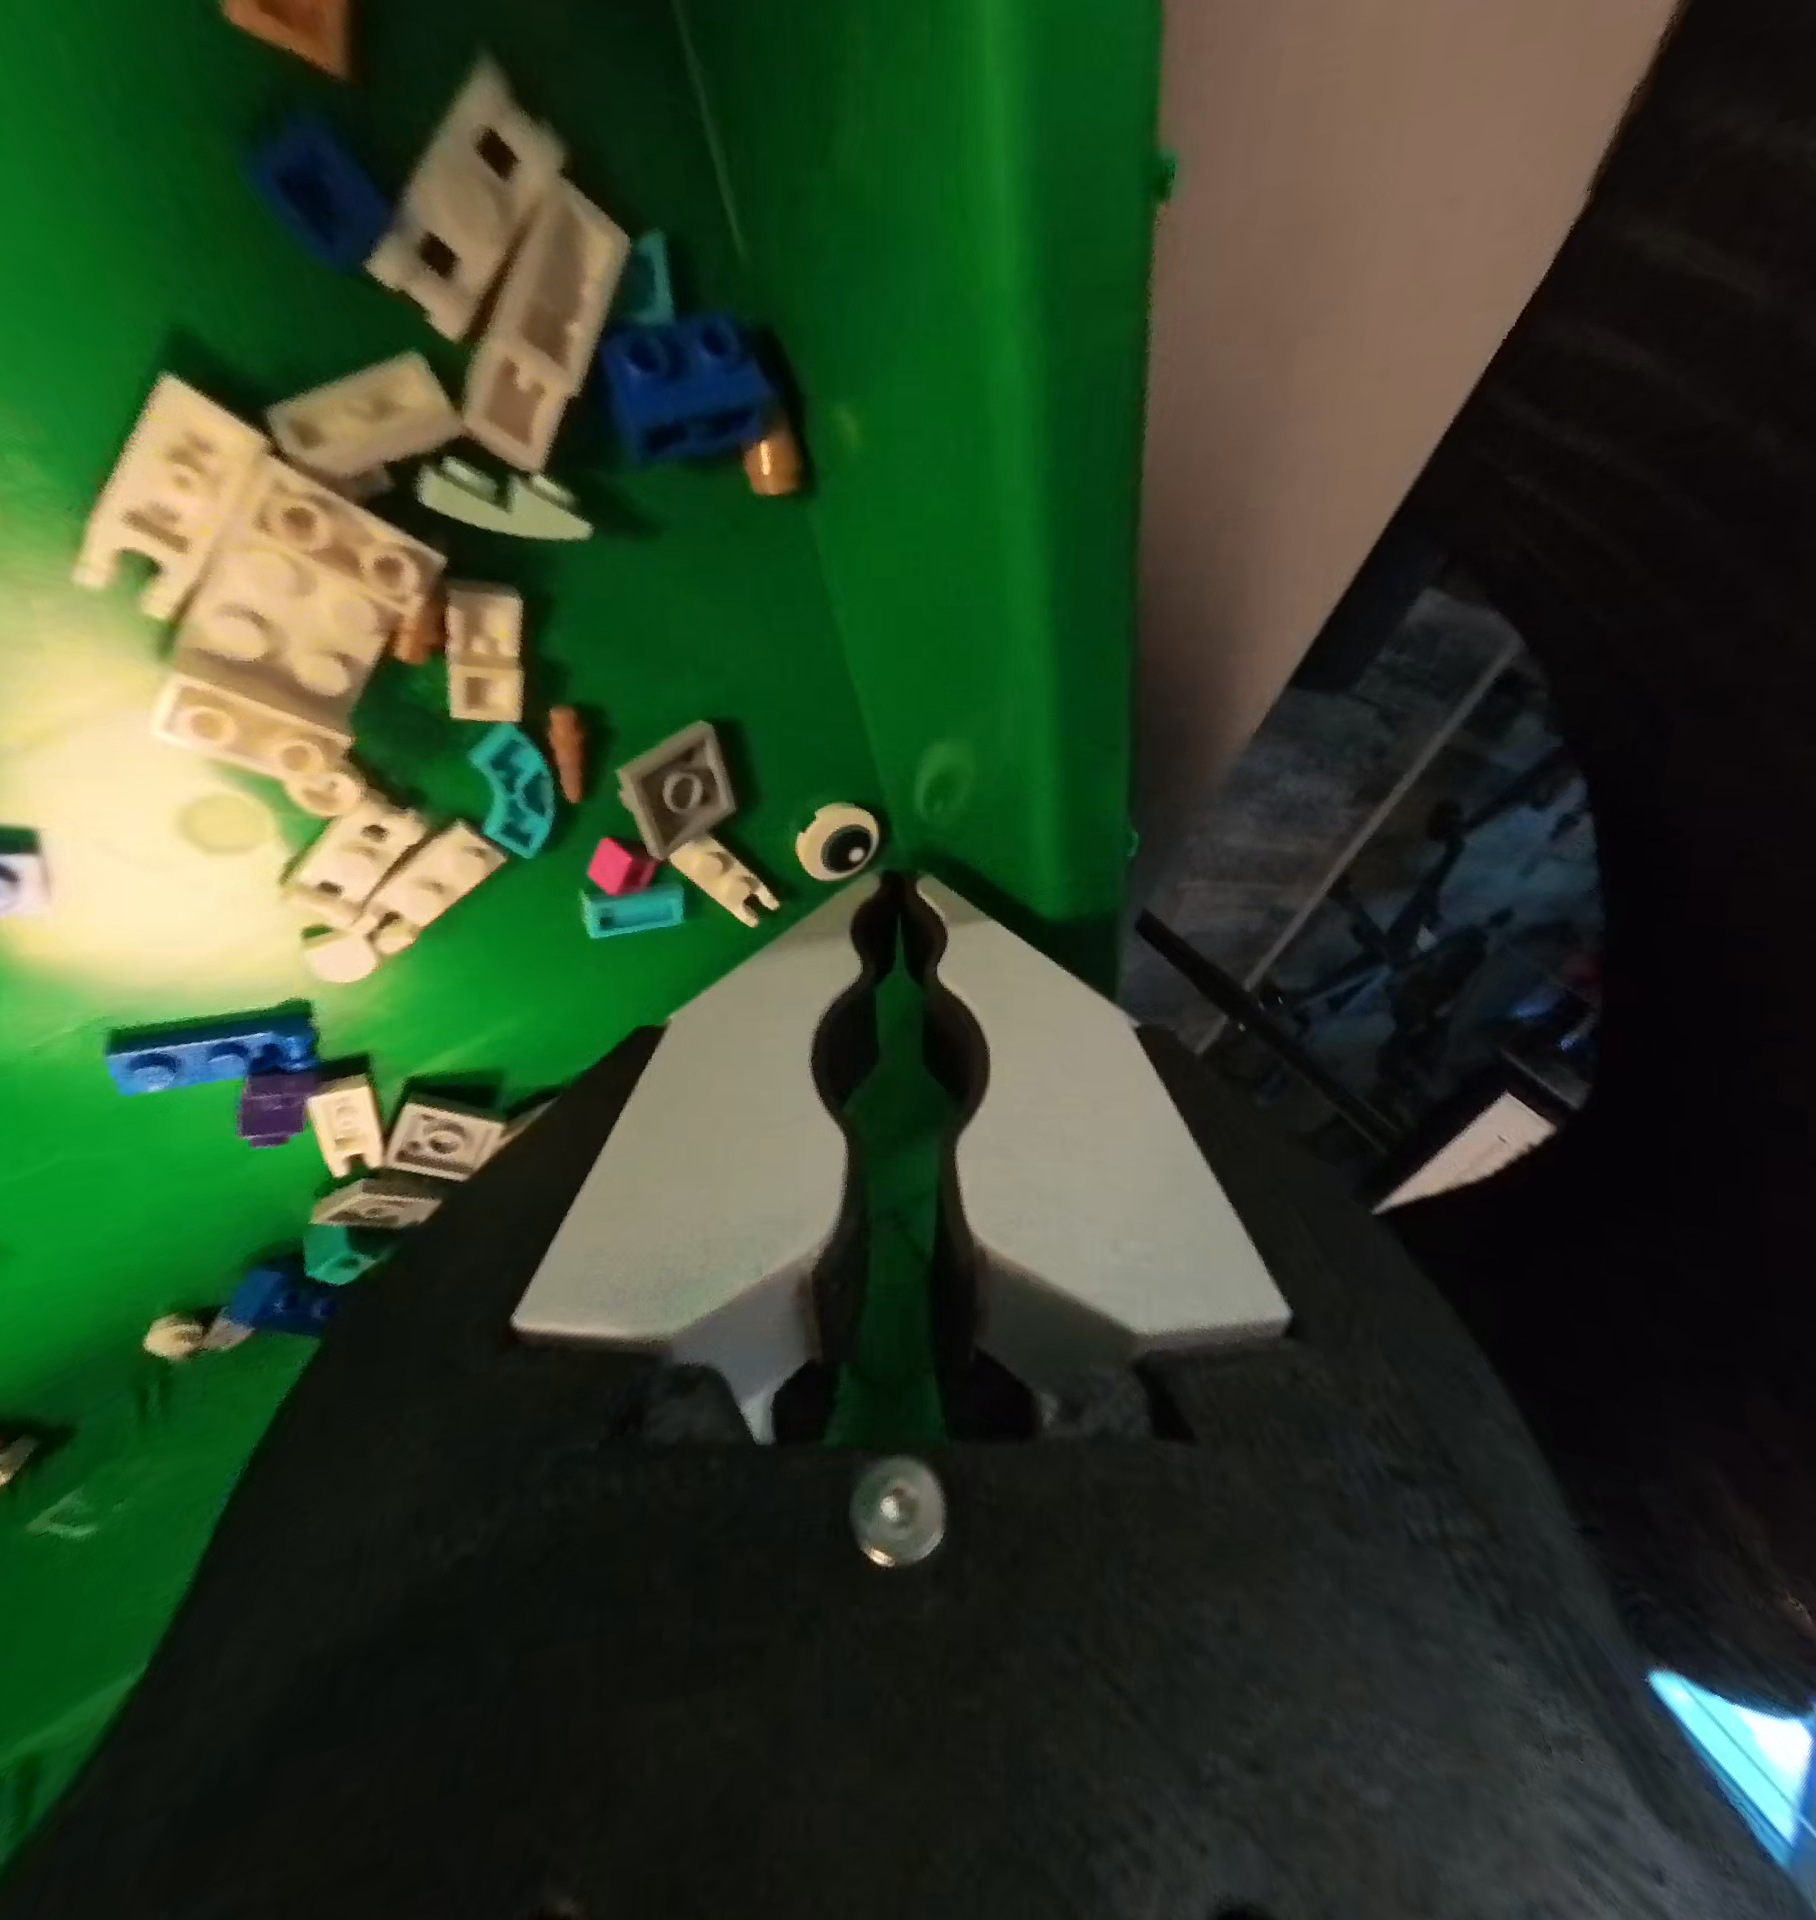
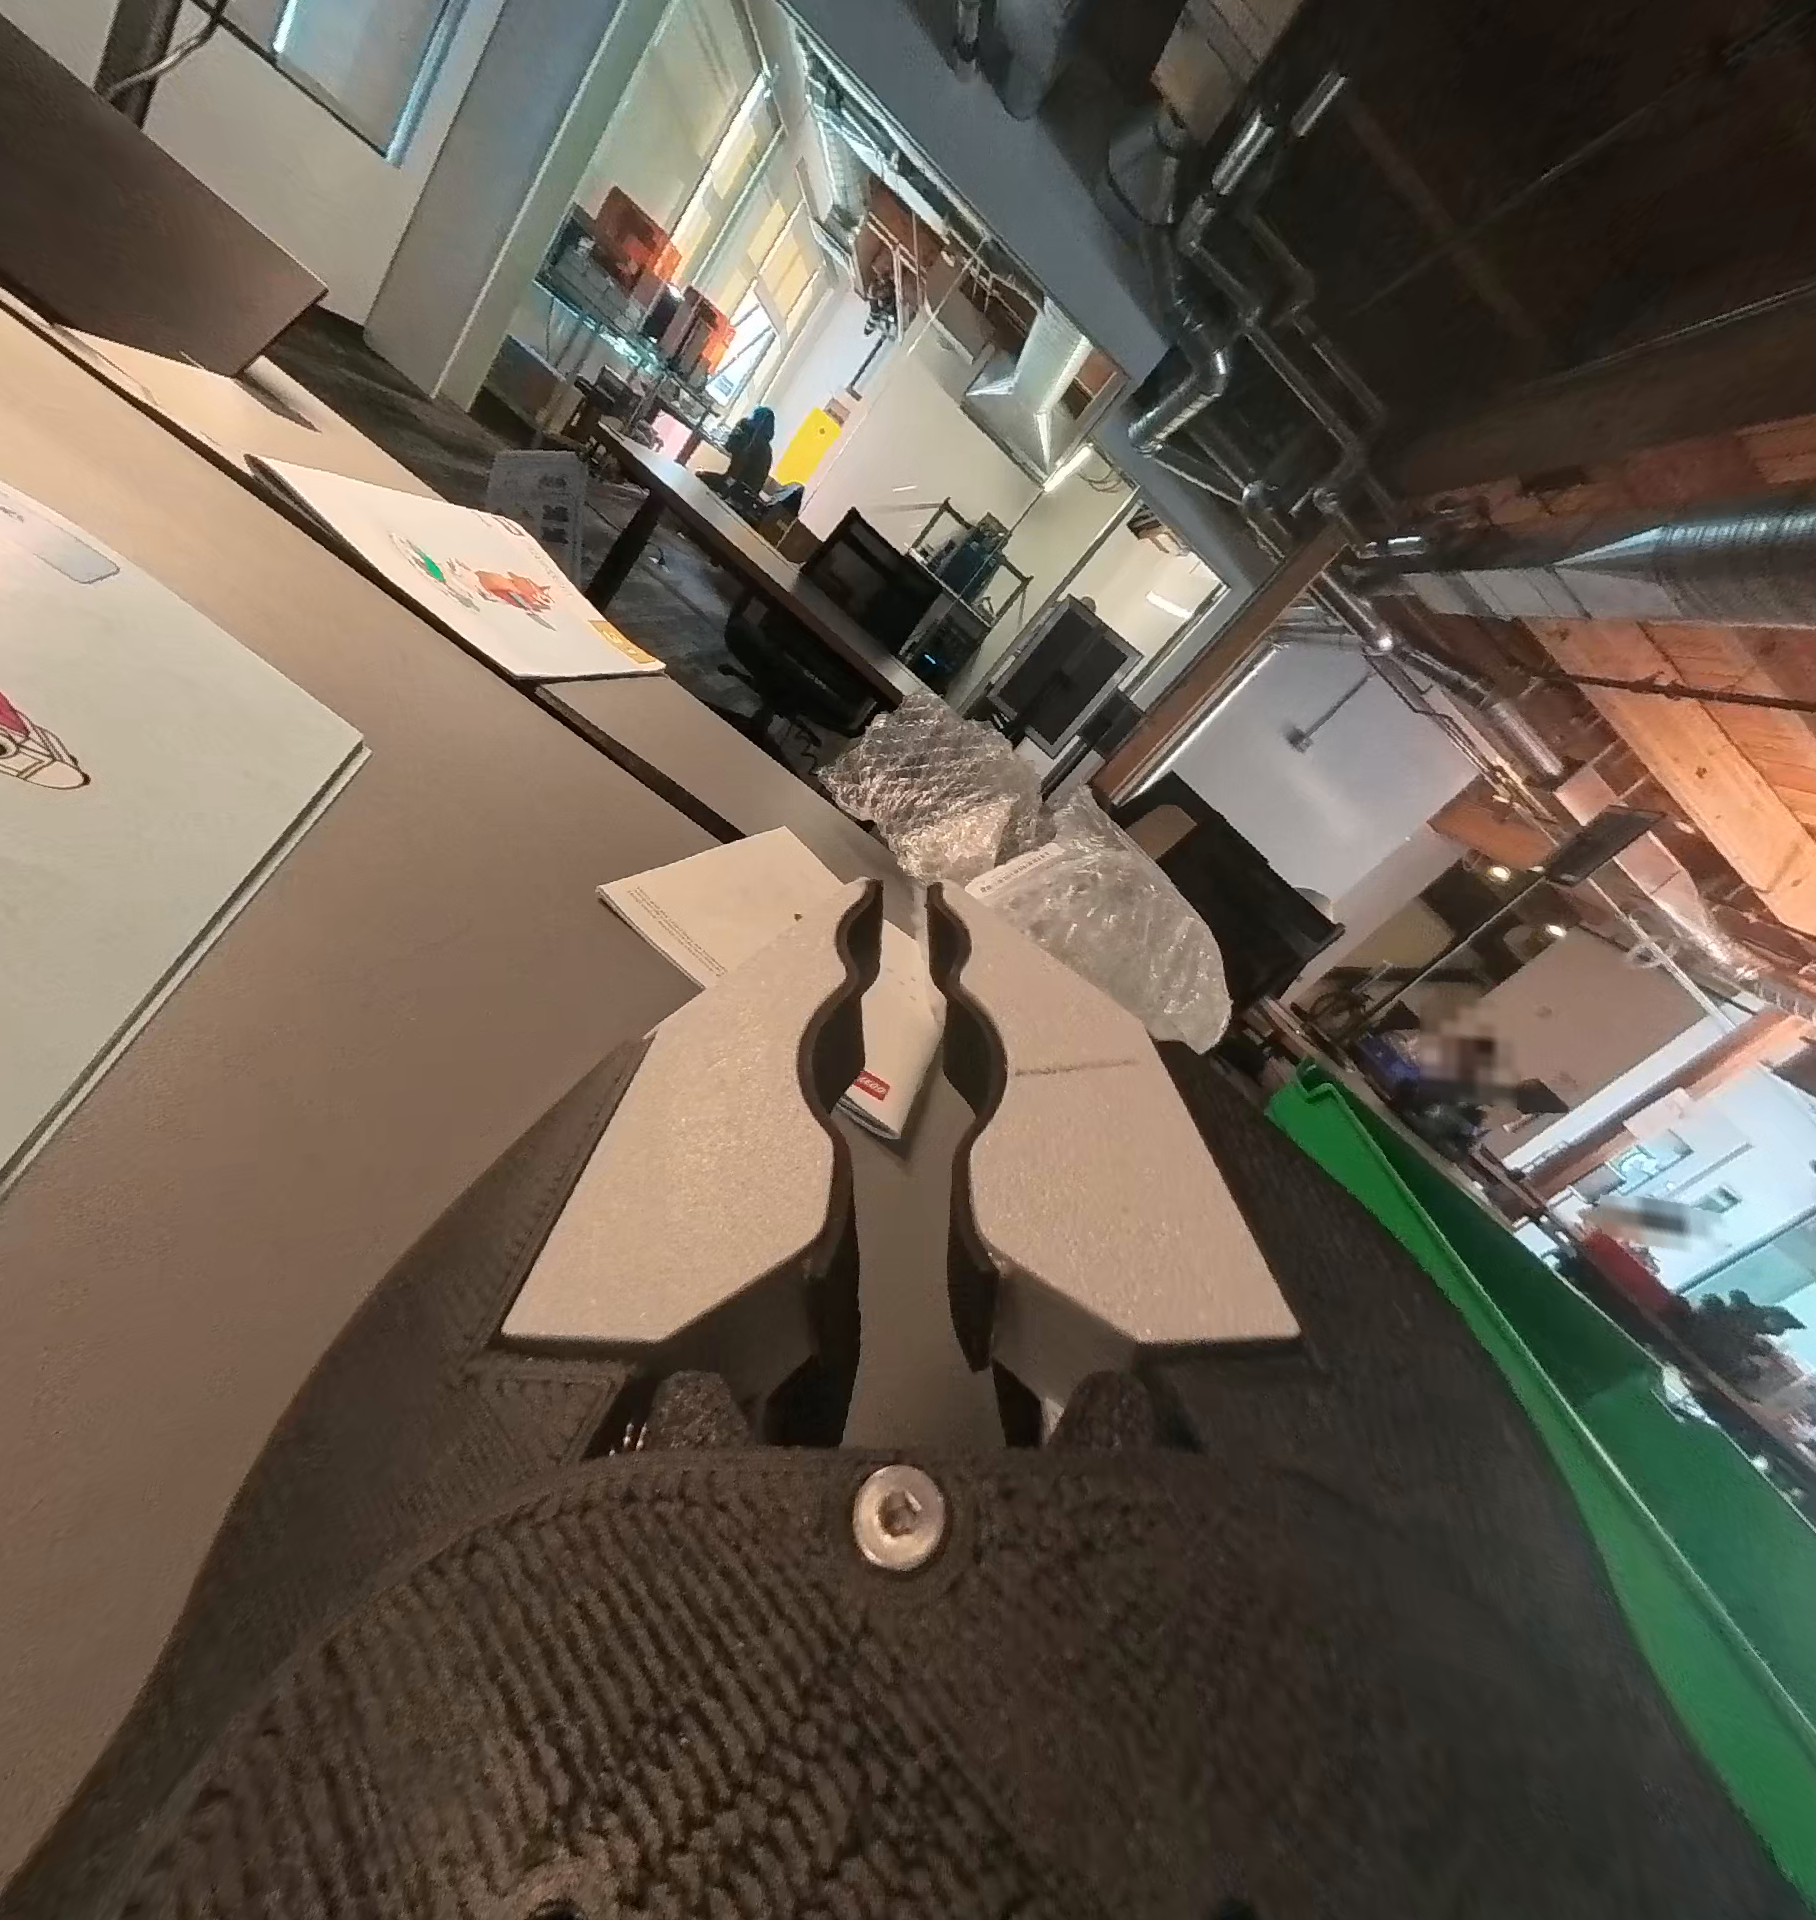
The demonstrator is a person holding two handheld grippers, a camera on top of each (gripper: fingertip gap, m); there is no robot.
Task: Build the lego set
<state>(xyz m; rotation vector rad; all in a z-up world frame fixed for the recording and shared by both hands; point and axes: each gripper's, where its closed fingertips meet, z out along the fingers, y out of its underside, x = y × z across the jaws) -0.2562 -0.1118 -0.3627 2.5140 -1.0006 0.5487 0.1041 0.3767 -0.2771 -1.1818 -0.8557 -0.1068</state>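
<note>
Build barely begun: lego pieces point(image 1: 364, 644) lie loose in the green tray point(image 1: 935, 364), left tongs point(image 1: 899, 894) pinched together, empty, beside the eye tile point(image 1: 839, 842); right tongs point(image 2: 902, 899) slightly apart, empty, over the desk point(image 2: 364, 987).

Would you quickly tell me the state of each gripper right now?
Left gripper: shut, holding nothing, over the green bin.
Right gripper: slightly open, empty.

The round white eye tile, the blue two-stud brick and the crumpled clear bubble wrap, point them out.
Round white eye tile point(image 1: 838, 842), left wrist view, dark pupil.
Blue two-stud brick point(image 1: 688, 384), left wrist view, front face.
Crumpled clear bubble wrap point(image 2: 930, 774), right wrist view, upper lump.
</note>
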